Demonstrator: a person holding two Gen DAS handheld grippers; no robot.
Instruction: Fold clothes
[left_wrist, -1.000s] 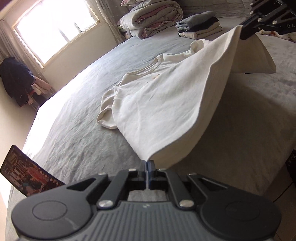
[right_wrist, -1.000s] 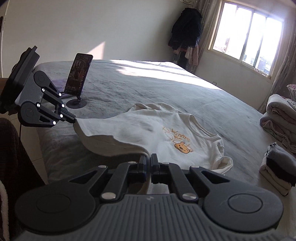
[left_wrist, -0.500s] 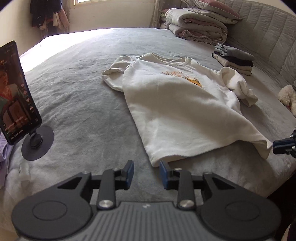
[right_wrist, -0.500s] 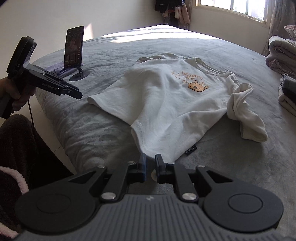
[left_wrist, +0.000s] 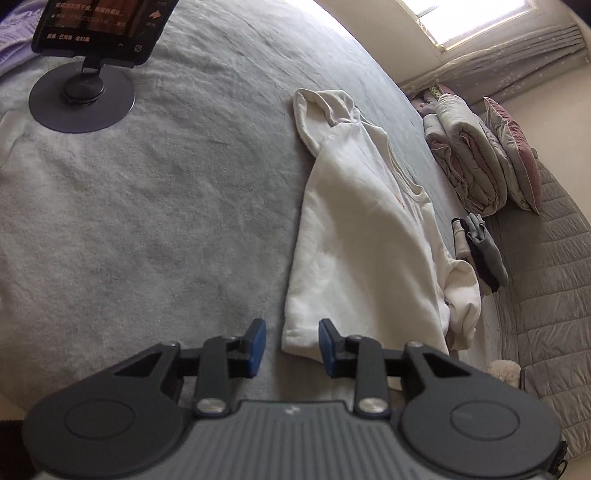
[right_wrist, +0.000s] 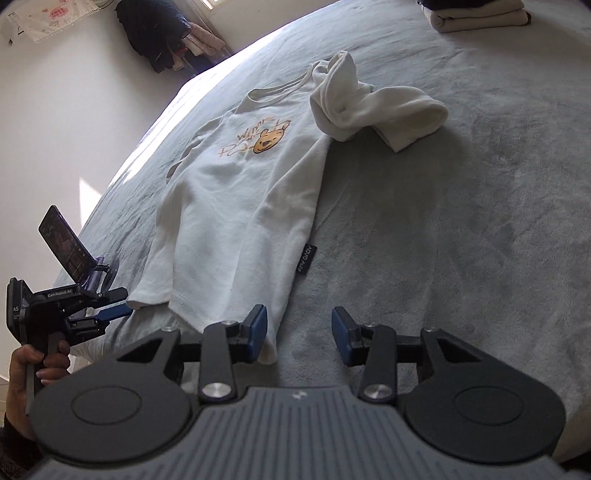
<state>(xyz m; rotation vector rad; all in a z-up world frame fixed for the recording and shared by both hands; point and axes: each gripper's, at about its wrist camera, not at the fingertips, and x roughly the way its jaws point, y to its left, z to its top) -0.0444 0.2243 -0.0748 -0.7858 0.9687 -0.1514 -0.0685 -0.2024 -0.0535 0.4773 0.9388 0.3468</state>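
- I find the white sweatshirt (right_wrist: 236, 206) lying flat on the grey bed (right_wrist: 461, 229), bear print facing up, hem nearest my tongs
- Left tongs (left_wrist: 291, 347): parted, nothing pinched; the hem corner lies on the bed between the blue pads, whether it touches them I cannot tell
- Right tongs (right_wrist: 298, 334): jaws opening, gripping nothing; the other hem corner sits just beside the left-hand pad
- One sleeve (right_wrist: 376, 107) is bunched on the bed beside the shirt body
- A phone on a stand (left_wrist: 92, 55) stands well apart from the shirt
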